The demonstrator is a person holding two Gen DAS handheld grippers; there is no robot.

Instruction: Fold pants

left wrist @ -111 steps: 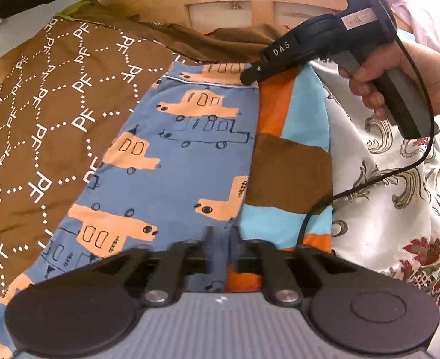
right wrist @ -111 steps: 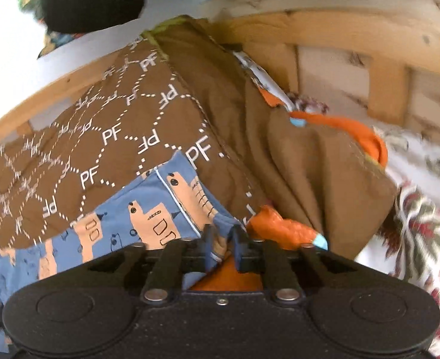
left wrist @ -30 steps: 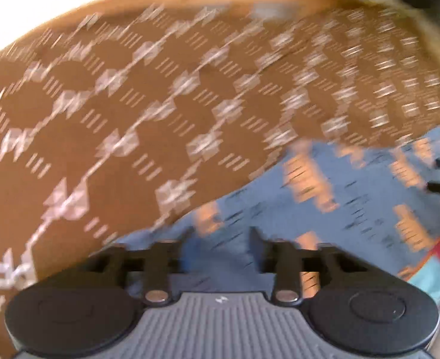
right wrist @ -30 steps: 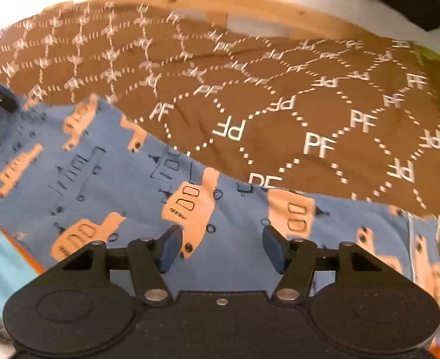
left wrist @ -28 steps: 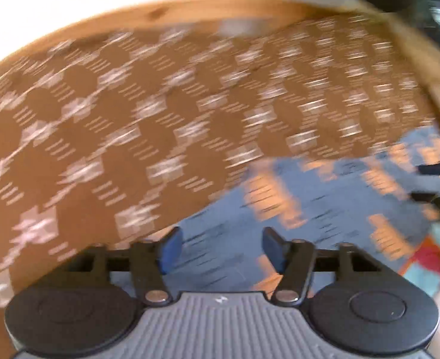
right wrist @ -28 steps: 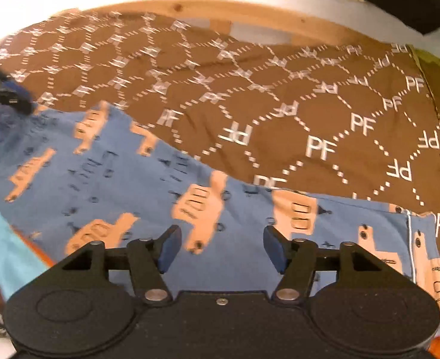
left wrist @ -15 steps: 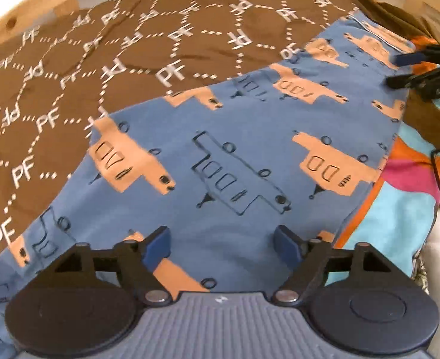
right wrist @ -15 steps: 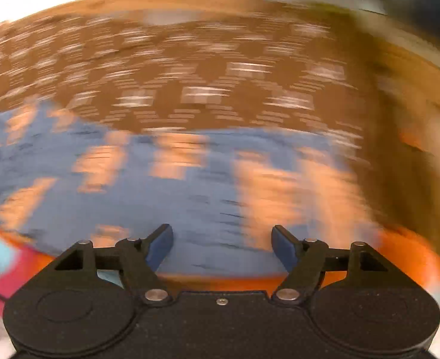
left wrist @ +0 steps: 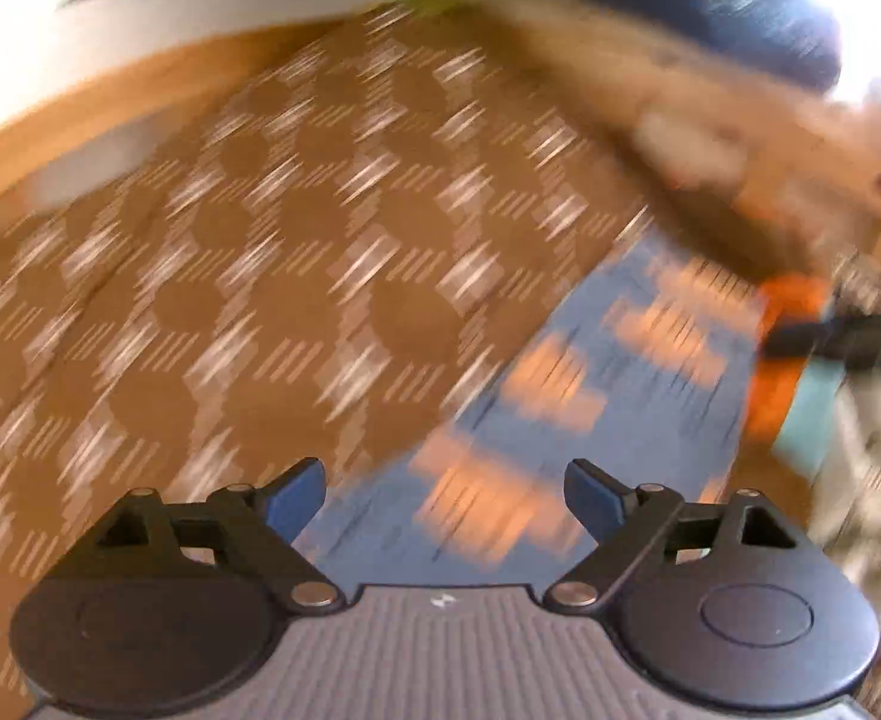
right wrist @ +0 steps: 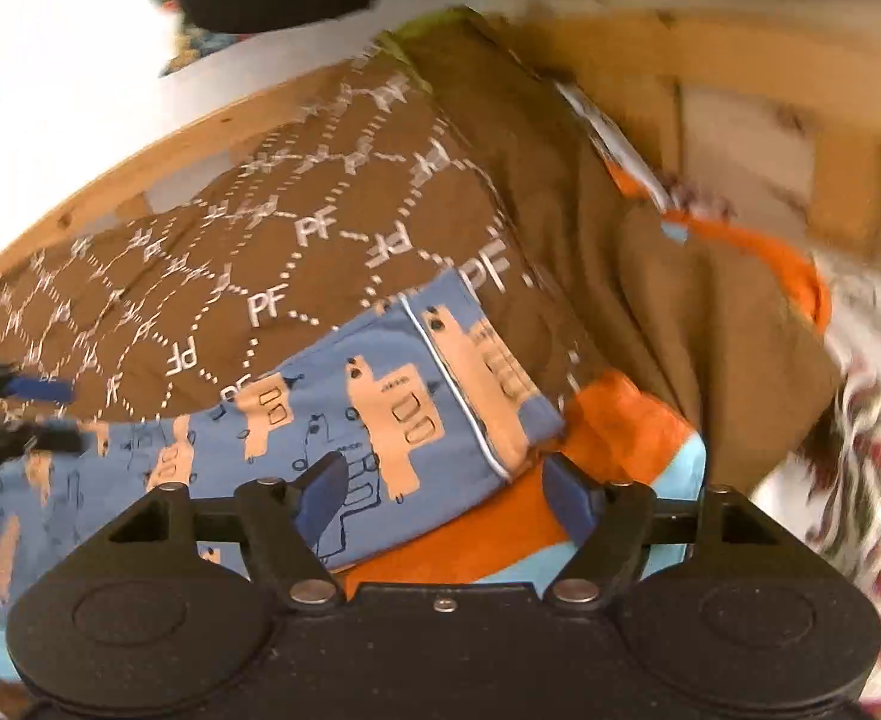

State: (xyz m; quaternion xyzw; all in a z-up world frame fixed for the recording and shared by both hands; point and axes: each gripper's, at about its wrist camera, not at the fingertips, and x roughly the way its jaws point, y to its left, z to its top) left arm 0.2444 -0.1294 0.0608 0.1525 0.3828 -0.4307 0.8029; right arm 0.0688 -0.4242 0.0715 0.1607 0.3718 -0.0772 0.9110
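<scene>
Left black hand-held gripper (left wrist: 445,495) with blue pads has just been opening, nothing between its jaws. Right black hand-held gripper (right wrist: 444,489) likewise gapes, tilted downward.

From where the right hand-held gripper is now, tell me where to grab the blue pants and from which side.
Grip the waistband corner of the blue pants, likely best from the orange cloth side. That edge lies flat and free over the orange cloth, just ahead of the right hand-held gripper, whose jaws stand open and empty, so one finger could slide under it.
</scene>
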